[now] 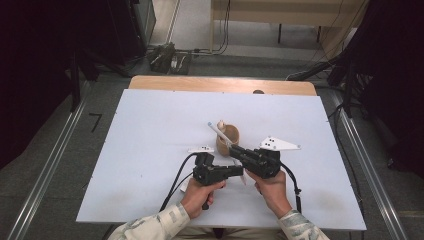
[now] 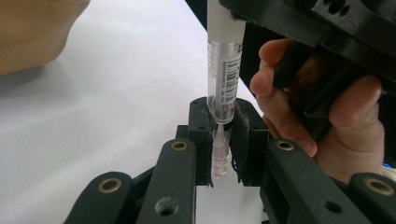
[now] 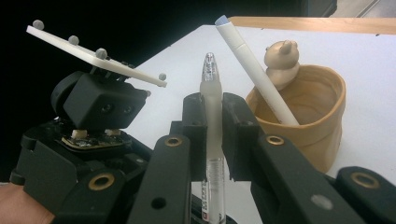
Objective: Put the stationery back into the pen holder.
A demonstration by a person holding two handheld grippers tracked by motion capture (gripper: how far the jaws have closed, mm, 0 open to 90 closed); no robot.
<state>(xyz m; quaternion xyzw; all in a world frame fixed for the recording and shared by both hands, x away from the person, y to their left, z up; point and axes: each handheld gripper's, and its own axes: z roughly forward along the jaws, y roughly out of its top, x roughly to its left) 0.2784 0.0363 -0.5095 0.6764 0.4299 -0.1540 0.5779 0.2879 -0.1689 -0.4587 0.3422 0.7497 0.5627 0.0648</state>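
Left hand-held gripper [image 2: 219,140] and right hand-held gripper [image 3: 213,126] clamped on pen [image 3: 213,112].

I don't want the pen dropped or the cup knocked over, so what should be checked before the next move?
1. Right claw shut on the pen: ok, pads clamp the frosted grip.
2. Left claw shut on the pen's other end: ok, pads press the clear end.
3. Pen lined up between both claws: ok, it runs straight through.
4. Cup standing upright on the table: ok.
5. White pen already leaning in the cup, leaving room: ok, the opening beside it looks free.
6. Whether a cap or end piece will pull off cleanly: cannot tell.
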